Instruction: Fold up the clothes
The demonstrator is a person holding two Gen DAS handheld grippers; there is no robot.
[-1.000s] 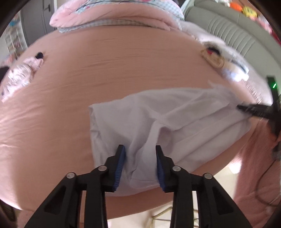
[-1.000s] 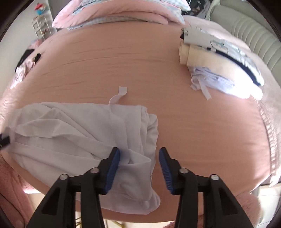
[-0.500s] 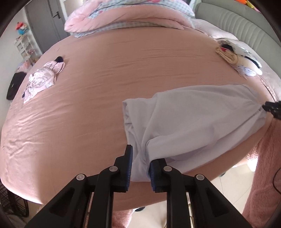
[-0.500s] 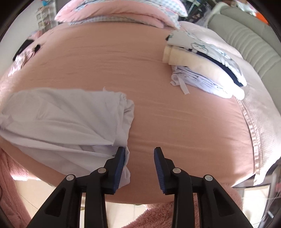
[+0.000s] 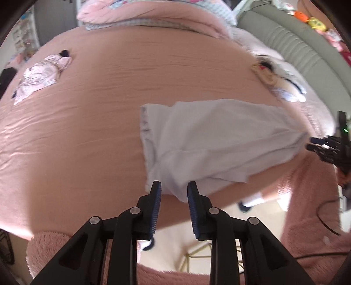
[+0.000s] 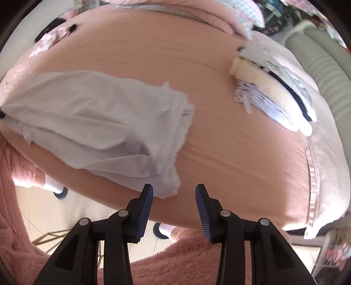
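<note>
The white garment lies folded over on the near edge of the pink bed, its front hem drooping over the side. My left gripper hangs just short of that hem, jaws parted, nothing between them. My right gripper sits off the garment's other end, jaws spread wide and empty. Farther back I see a stack of folded clothes to the right, a small pink garment far left, and bunched bedding beyond.
</note>
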